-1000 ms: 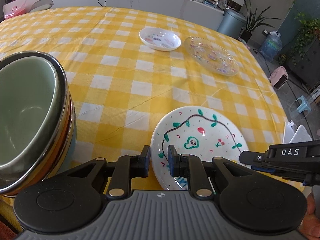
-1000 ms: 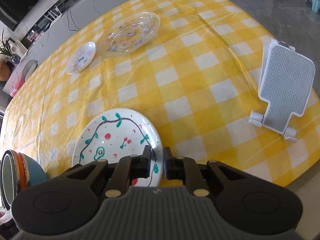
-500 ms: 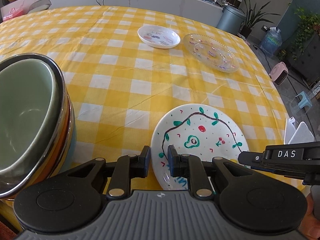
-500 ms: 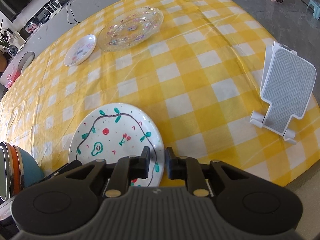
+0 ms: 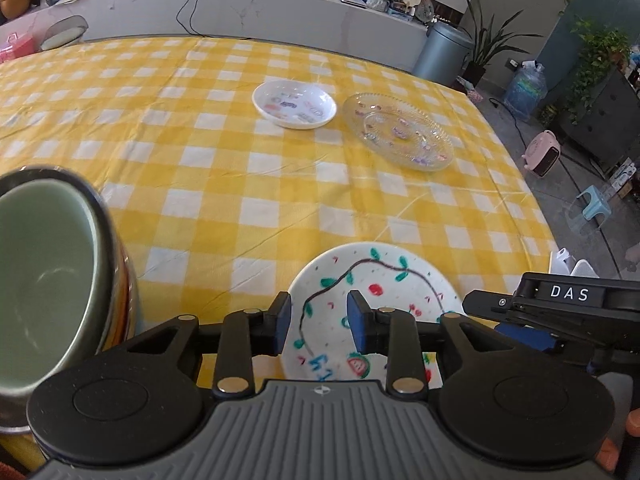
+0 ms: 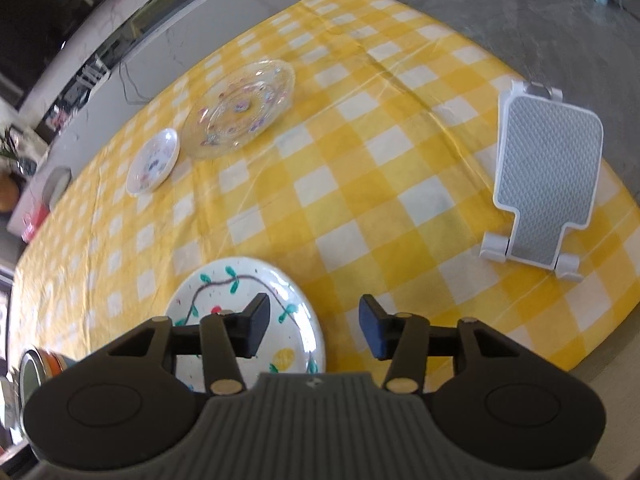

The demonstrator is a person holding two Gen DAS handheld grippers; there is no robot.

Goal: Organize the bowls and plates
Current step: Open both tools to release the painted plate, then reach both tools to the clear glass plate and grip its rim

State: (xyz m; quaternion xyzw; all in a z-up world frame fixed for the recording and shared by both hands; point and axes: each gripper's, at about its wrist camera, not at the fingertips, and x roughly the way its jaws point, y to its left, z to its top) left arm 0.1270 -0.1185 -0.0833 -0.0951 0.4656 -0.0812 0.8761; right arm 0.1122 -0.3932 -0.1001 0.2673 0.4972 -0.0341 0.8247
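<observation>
A white plate painted with a vine and fruit (image 5: 372, 280) lies on the yellow checked tablecloth at the near edge; it also shows in the right wrist view (image 6: 224, 292). My left gripper (image 5: 319, 322) is open and empty above its near rim. My right gripper (image 6: 314, 330) is open and empty over the plate's right edge. A stack of nested bowls, green one on top (image 5: 40, 280), stands at the near left. A small white dish (image 5: 294, 104) and a clear glass plate (image 5: 398, 130) lie at the far side.
A white and grey phone stand (image 6: 546, 176) sits near the table's right edge. The right gripper's body (image 5: 560, 304) shows in the left wrist view. Beyond the table are a counter, a bin (image 5: 440, 54), plants and floor.
Both grippers have opened from nearly shut. Both have pulled up and back a little, so the far dishes look farther off. The plates and bowls have not moved.
</observation>
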